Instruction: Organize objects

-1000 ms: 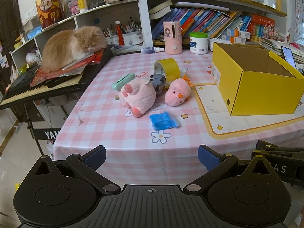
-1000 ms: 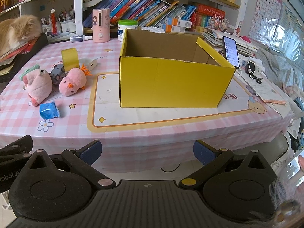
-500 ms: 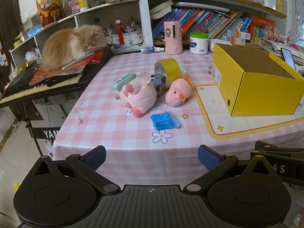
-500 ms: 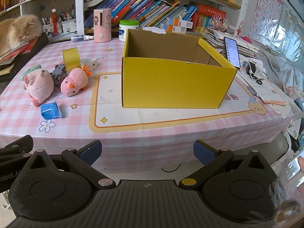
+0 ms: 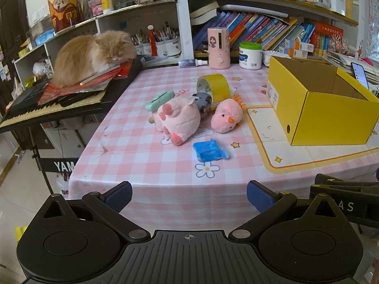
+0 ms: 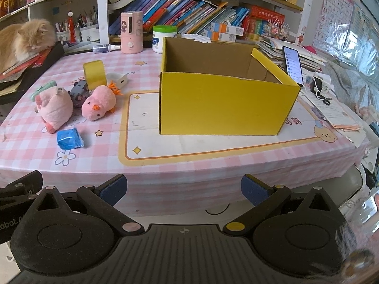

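An open yellow cardboard box (image 6: 225, 104) (image 5: 322, 113) stands on the right of the pink checked table (image 5: 142, 156). Left of it lie a pink plush pig (image 5: 180, 118) (image 6: 54, 108), a pink plush chick (image 5: 227, 118) (image 6: 98, 106), a blue packet (image 5: 209, 150) (image 6: 69, 139), a yellow tape roll (image 5: 215, 87) (image 6: 94, 73), a grey toy (image 5: 203, 100) and a mint green item (image 5: 160, 100). My left gripper (image 5: 189, 195) and right gripper (image 6: 183, 189) are both open and empty, off the table's front edge.
An orange cat (image 5: 92, 54) lies on papers on a keyboard (image 5: 47, 104) at the left. A pink dispenser (image 5: 219, 47), a white jar (image 5: 250, 55) and bookshelves stand at the back. A phone (image 6: 293, 62) and papers lie right of the box.
Both grippers have moved slightly forward toward the table. Nothing on the table has moved.
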Demonstrator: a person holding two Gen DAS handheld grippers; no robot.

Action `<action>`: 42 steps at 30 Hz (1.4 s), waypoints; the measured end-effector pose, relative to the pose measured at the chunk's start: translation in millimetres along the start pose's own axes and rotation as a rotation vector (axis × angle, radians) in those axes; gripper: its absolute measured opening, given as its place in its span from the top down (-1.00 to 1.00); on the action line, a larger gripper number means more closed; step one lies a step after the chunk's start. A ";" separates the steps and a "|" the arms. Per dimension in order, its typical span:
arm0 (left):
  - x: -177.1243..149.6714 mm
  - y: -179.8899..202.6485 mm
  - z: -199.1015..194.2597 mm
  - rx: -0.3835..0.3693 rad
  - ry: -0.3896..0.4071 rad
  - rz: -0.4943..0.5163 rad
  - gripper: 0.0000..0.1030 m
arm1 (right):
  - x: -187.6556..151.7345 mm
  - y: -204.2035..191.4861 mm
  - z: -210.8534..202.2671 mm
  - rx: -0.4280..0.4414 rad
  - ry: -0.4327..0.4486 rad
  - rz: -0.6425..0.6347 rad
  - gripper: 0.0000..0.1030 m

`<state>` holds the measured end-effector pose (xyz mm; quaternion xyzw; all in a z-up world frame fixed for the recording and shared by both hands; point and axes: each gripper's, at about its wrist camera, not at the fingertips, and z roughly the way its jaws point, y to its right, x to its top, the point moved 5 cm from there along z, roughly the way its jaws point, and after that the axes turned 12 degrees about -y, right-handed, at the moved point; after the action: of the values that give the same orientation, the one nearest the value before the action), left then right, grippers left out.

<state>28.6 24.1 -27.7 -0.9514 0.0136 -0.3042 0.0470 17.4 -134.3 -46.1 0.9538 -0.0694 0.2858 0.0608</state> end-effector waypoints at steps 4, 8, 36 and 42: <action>-1.9 -5.7 -0.2 0.007 0.002 -0.007 -1.00 | -0.1 -4.3 -0.3 0.008 -0.002 -0.005 -1.00; -2.8 -11.3 -0.2 0.012 0.001 -0.017 -1.00 | 0.1 -9.7 -1.4 0.016 -0.001 -0.014 -1.00; -13.8 -62.6 1.6 0.040 -0.012 -0.139 -1.00 | 11.7 -60.7 -9.1 0.098 0.036 -0.103 -1.00; -12.6 -68.7 7.8 0.070 -0.027 -0.163 -1.00 | 18.6 -68.2 -7.1 0.128 0.054 -0.119 -1.00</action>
<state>22.7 93.8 -34.6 -0.9510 -0.0754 -0.2945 0.0555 40.4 -67.9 -35.1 0.9501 0.0073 0.3113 0.0186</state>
